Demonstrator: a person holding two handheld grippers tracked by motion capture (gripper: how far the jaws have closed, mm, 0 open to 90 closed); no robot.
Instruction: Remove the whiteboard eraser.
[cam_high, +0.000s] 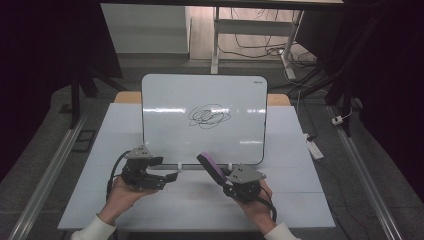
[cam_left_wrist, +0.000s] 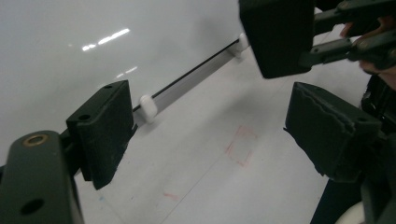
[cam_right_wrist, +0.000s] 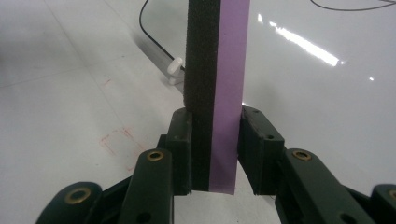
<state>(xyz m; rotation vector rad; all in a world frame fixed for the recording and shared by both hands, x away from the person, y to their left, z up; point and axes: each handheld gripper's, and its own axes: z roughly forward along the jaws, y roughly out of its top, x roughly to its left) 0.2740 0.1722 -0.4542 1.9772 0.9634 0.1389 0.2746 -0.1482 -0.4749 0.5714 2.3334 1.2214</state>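
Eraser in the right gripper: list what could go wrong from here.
1. The eraser is clamped only at its lower end by the right gripper, so pressing on the whiteboard may lever it loose.
2. The board stands upright on small white feet; a hard push could tip or slide it.
3. The scribble sits well above the eraser, and the open left gripper isn't bracing the board.

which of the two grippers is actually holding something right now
The right gripper, clamped on the purple-and-black eraser before the whiteboard. The left gripper stands open with nothing between its jaws.
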